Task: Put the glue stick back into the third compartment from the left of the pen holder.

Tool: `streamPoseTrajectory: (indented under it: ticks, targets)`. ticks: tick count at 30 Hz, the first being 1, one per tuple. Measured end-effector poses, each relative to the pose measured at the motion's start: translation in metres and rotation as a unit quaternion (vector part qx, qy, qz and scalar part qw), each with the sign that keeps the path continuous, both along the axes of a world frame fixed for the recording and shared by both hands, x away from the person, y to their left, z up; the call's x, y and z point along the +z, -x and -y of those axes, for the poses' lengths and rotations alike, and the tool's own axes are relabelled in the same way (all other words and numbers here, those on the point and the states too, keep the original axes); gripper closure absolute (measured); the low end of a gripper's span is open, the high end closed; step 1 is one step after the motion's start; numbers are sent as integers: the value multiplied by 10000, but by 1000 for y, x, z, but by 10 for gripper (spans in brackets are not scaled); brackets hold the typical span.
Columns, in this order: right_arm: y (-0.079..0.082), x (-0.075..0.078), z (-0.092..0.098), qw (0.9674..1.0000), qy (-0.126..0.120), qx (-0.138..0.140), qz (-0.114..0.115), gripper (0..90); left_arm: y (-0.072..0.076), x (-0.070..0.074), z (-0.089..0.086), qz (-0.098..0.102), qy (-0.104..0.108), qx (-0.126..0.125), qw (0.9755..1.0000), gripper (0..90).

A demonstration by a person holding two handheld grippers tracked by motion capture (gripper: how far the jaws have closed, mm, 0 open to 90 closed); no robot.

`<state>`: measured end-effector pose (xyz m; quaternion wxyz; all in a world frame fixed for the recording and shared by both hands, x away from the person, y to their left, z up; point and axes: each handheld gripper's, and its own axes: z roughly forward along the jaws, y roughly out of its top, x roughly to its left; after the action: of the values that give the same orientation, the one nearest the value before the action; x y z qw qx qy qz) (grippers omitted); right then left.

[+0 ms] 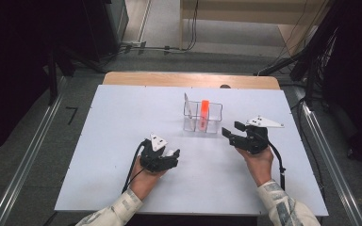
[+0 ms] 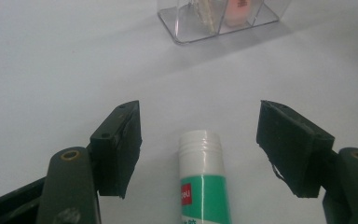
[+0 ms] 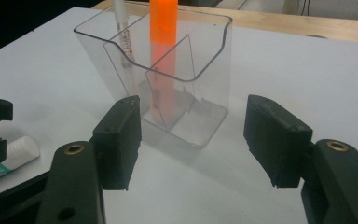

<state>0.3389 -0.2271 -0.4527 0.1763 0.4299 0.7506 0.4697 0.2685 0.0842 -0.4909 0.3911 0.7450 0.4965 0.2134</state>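
Observation:
A glue stick, white-capped with a green and red label, lies on the white table between the jaws of my left gripper. The pads stand clear of it on both sides, so the gripper is open. From above, the left gripper rests near the table's middle. My right gripper is open and empty, pointing at a clear plastic holder just beyond its jaws. In the holder stand an orange marker and a thin white pen. The glue stick's cap also shows at the left of the right gripper view.
The white tabletop lies on a wooden desk whose far edge shows behind it. The clear holder stands right of centre, towards the back. Cables and dark equipment line the floor beyond and at both sides.

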Motion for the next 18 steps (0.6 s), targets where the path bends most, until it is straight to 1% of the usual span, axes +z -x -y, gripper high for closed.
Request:
streamPoseTrajectory:
  ticks: [6, 8, 9, 12, 13, 15, 18]
  targets:
    - [1, -1, 3, 10000, 18, -19, -11, 352, 4, -5, 2, -39, -83, -16, 10000, 326]
    - [1, -1, 4, 10000, 36, -29, -25, 352, 3, -7, 1, -88, -143, -16, 9999, 343]
    - [1, -1, 4, 10000, 36, -28, -33, 352, 3, -8, 2, -112, -125, -16, 9999, 346]
    - [1, -2, 5, 10000, 51, -23, -19, 352, 3, -9, 3, -167, -184, -14, 9997, 361]
    - [1, -2, 5, 10000, 47, -28, -25, 352, 3, -10, 3, -192, -234, -38, 9995, 365]
    - [1, -2, 5, 10000, 43, -27, -38, 352, 2, -11, 3, -243, -228, -22, 9994, 380]
    - [1, -3, 5, 10000, 58, -28, -50, 352, 2, -12, 4, -268, -251, -31, 9993, 400]
